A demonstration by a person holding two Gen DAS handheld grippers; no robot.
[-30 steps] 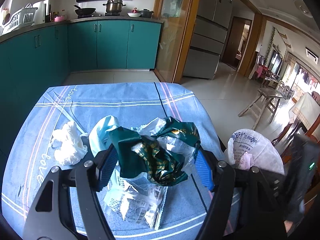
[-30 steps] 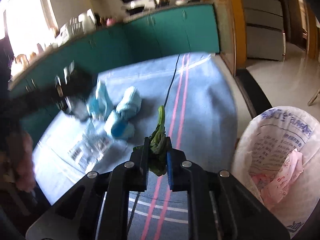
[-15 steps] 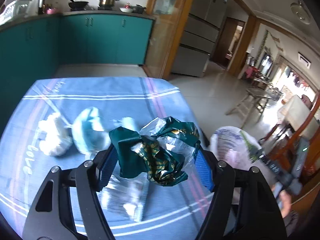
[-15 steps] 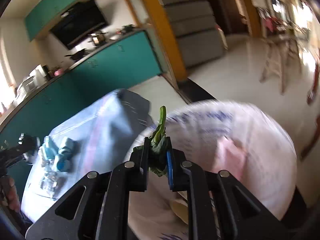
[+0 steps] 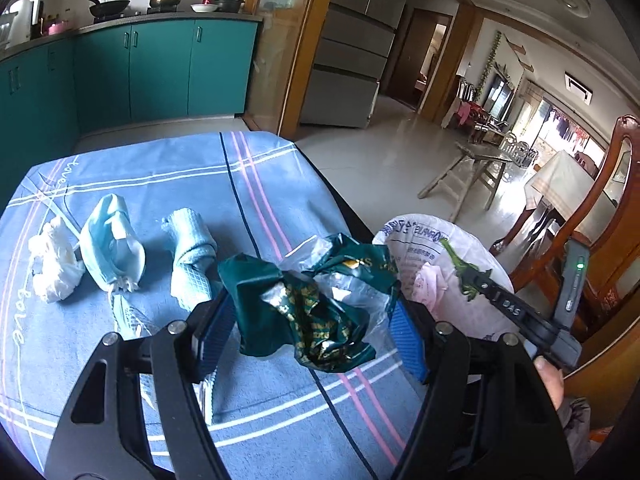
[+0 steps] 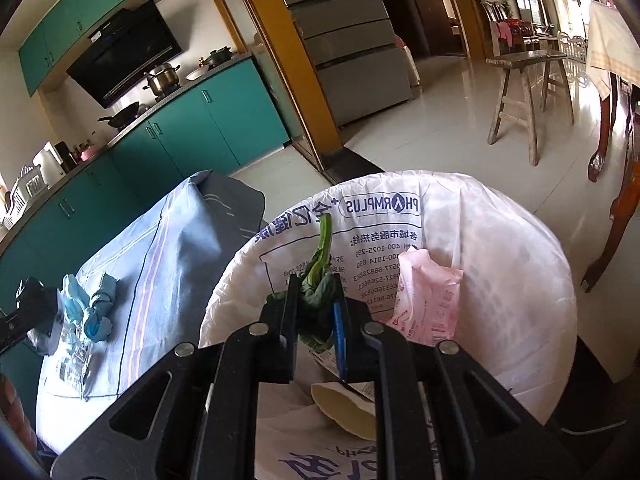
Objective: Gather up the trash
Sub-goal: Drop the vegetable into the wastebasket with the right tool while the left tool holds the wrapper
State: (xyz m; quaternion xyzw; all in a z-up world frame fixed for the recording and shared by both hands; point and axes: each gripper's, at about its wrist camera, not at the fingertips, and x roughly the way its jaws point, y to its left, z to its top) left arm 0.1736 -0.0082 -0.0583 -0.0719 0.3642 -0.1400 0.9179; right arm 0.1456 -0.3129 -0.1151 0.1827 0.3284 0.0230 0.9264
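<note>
Over on the bench's left edge sits a white tissue wad, and just beside it a light blue face mask, then a rolled blue cloth nearer the middle, with a clear printed wrapper flat below them. Now the left gripper: its fingers stand wide but clamped on a crumpled green snack bag, pads pressing both sides, held above the bench's right edge. Just past that edge, to the right, is the white-lined trash bin. And there's the right gripper, its fingers squeezed nearly together on a limp green leaf scrap, stem pointing up and away along the fingers. It hangs directly over the bin's mouth, with a pink packet already inside. The right hand is clearly the nearer 1: by my reading, letting go drops the scrap straight in, while the left load has yet to cross rightward.
</note>
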